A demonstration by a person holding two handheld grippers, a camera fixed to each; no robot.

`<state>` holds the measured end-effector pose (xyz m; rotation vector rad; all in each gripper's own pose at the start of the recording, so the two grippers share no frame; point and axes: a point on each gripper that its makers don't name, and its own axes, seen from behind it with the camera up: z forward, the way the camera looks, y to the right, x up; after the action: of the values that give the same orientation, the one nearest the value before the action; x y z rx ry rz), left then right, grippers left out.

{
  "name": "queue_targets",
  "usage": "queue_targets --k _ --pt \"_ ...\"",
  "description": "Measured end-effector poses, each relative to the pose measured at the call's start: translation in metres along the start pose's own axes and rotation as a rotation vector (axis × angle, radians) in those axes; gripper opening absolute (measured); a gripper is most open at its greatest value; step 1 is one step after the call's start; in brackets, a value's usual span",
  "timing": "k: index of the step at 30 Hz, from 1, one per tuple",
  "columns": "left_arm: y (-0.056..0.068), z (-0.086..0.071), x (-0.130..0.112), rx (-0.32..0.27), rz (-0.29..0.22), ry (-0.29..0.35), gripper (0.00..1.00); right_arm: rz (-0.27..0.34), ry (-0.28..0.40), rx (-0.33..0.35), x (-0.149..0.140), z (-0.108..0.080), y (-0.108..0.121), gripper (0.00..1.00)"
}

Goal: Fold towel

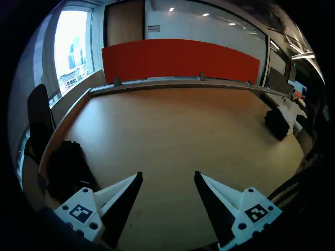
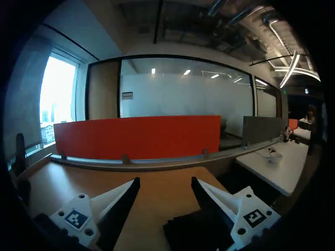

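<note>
Wide-open left tool (image 1: pixel 168 173) and right tool (image 2: pixel 165 178) hold nothing.

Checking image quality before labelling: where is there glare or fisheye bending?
Left gripper view: the window is blown out white, and the red divider bows with the fisheye. Right gripper view: the window is overexposed too, the ceiling light strips glare.
</note>
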<state>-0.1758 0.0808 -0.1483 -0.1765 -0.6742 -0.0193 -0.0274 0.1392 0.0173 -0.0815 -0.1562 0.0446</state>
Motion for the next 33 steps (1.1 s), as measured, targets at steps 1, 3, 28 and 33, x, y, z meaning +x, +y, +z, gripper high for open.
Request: queue_targets --k 1,3,28,33 --pt "0.0 0.0 0.001 0.0 0.0 0.003 0.91 -0.001 0.001 0.002 0.001 0.0 -0.002 0.95" --pt "-0.001 0.0 0.003 0.0 -0.001 0.009 0.92 -0.004 0.005 0.005 0.003 0.001 -0.005 0.95" --pt "-0.041 0.017 0.099 0.045 -0.006 0.225 0.91 -0.017 -0.004 0.091 0.0 0.005 -0.073 0.95" --pt "-0.054 0.021 0.13 0.07 -0.018 0.299 0.91 -0.026 -0.001 0.109 0.003 0.005 -0.089 0.95"
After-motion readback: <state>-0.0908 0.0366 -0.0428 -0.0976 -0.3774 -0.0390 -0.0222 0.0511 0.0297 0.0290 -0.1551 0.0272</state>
